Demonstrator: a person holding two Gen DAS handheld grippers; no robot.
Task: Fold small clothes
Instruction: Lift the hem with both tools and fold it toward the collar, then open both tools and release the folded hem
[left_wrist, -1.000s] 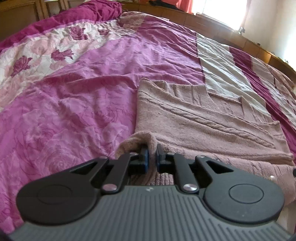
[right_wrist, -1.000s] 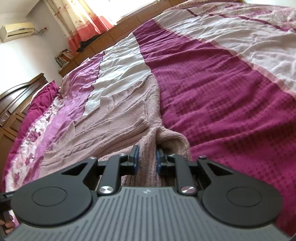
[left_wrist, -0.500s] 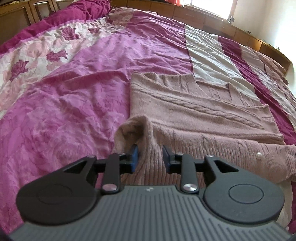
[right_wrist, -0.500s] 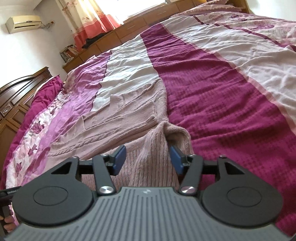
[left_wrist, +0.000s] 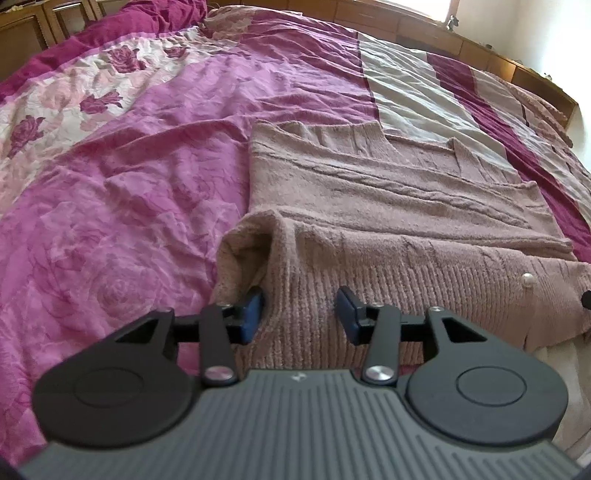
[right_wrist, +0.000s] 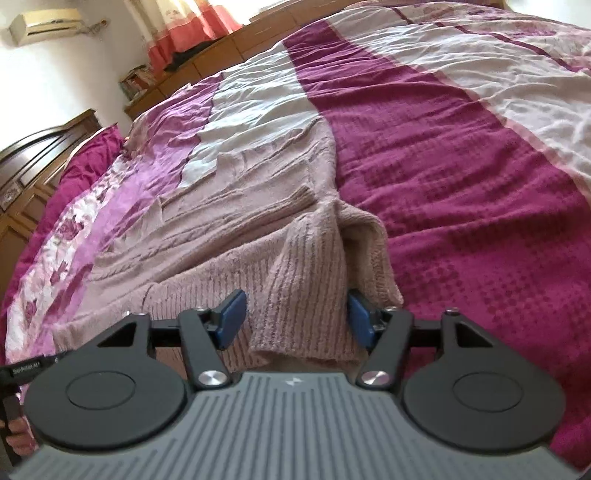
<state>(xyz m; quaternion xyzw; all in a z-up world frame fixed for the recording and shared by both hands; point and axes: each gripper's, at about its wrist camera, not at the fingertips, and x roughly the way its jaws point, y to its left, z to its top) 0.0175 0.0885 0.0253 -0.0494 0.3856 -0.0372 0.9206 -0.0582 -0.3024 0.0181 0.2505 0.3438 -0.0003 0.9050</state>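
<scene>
Both grippers are now opening where before they were pinching: left gripper (left_wrist: 300, 314) and right gripper (right_wrist: 295, 318) are releasing the pink sweater (left_wrist: 388, 206) lying on the bedspread (left_wrist: 129, 184). I am fearing the puffed corners are springing open, spoiling my fold.

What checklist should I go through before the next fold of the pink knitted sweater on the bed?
1. Left tool released: ok, jaws opening, pads off the sweater.
2. Right tool released: ok, jaws opening, knit lies loose between them.
3. Hem folded flat: not ok, both corners stand up bunched.
4. Pearl button clear of the tools: ok.
5. Sweater fully on the bedspread: cannot tell, near edge hidden.
</scene>
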